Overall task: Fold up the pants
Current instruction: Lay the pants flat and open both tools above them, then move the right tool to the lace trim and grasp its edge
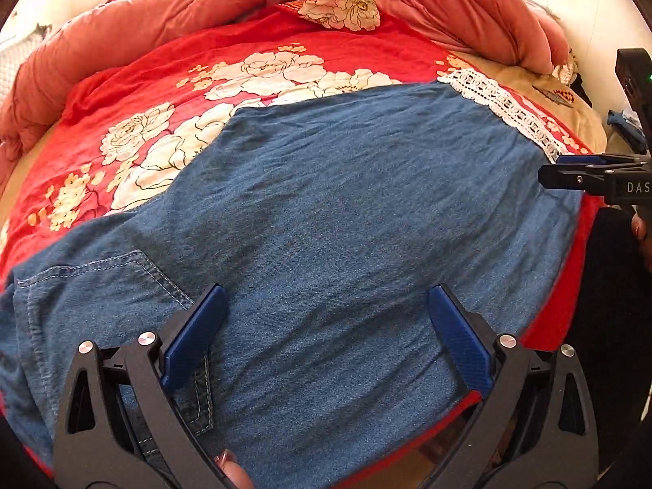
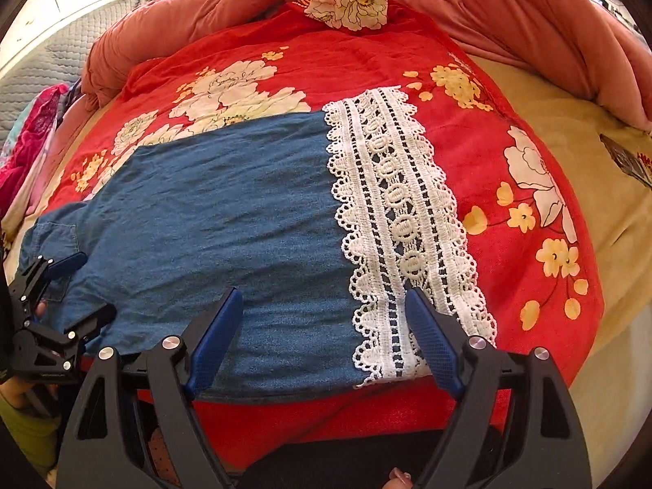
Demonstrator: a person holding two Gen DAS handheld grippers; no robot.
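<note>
Denim pants [image 1: 326, 212] lie flat on the red floral bedspread [image 1: 171, 77]. Left gripper [image 1: 326, 326] and right gripper [image 2: 324, 326] hover near-edge, jaws wide, holding nothing. Next, I'd guess: pinch waist and lace hem [image 2: 399, 212], then fold.

Black tool [image 1: 326, 326] frames, blue pads [image 2: 216, 338], silver screws.
</note>
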